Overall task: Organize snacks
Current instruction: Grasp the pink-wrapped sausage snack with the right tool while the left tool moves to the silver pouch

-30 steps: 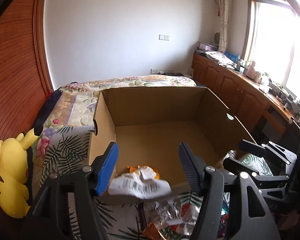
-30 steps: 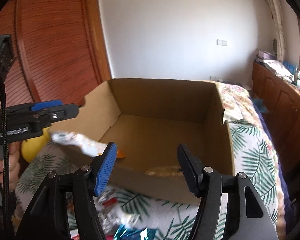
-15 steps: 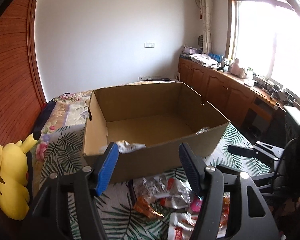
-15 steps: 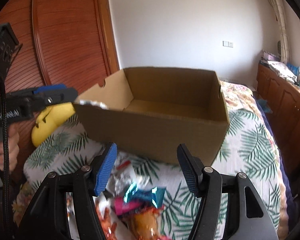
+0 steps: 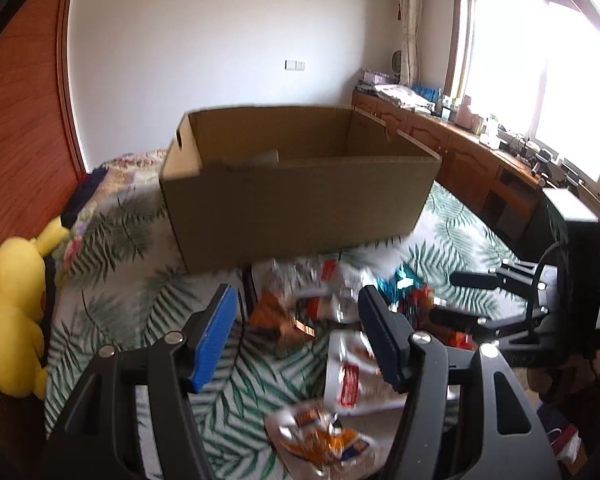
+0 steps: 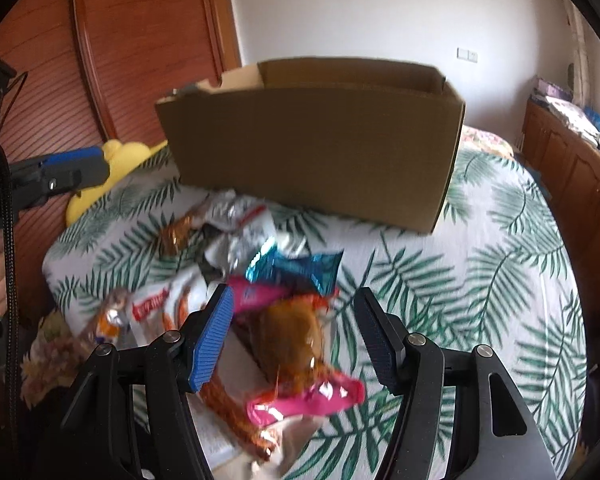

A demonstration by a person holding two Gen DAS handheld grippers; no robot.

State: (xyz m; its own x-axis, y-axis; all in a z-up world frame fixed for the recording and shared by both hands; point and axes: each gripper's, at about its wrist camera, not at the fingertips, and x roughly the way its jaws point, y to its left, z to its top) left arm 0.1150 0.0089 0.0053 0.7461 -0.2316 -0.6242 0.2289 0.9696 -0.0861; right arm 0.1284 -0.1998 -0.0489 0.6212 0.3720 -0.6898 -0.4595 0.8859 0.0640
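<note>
Fingers of the left gripper [image 5: 294,338] and right gripper [image 6: 292,334] stand released, empty, above crinkly snack packets [image 6: 260,276] on the bed [image 6: 480,280]; light, slippery, crushable, so pinch a sealed edge.

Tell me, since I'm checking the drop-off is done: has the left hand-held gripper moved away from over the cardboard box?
Yes. The left hand-held gripper has pulled back from the cardboard box and sunk toward the snack packets.
</note>
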